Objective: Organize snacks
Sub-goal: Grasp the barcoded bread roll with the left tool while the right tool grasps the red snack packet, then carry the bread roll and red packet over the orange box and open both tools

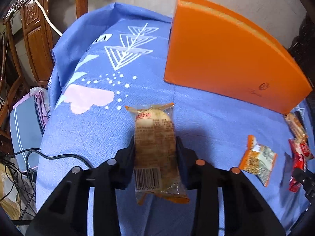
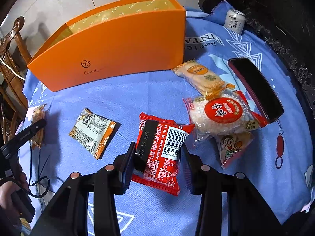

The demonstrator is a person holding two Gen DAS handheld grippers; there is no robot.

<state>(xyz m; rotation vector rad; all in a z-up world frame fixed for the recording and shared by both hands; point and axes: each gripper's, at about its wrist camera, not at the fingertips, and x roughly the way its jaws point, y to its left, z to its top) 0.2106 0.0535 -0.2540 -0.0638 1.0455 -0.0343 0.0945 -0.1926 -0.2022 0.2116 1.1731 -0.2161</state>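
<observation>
My left gripper [image 1: 156, 145] is shut on a clear-wrapped rice cracker [image 1: 153, 133] with orange ends, and its pads press the packet's two long sides above the blue patterned cloth [image 1: 94, 129]. In the right wrist view, my right gripper [image 2: 157, 157] is shut on a red snack packet [image 2: 163, 149] with a white barcode label. The open orange box [image 2: 110, 45] stands at the back of the table; the left wrist view shows the orange box [image 1: 226, 55] at the upper right. An orange-and-white packet [image 2: 94, 131] lies flat between the two grippers.
Right of the red packet lie a biscuit packet [image 2: 202, 76], a round puffed-rice cake [image 2: 220, 116] and a cartoon-printed packet [image 2: 232, 145]. A dark phone [image 2: 256, 86] and a small can [image 2: 235, 20] sit at the far right. A person's hand [image 2: 7, 192] and cables are at the left edge.
</observation>
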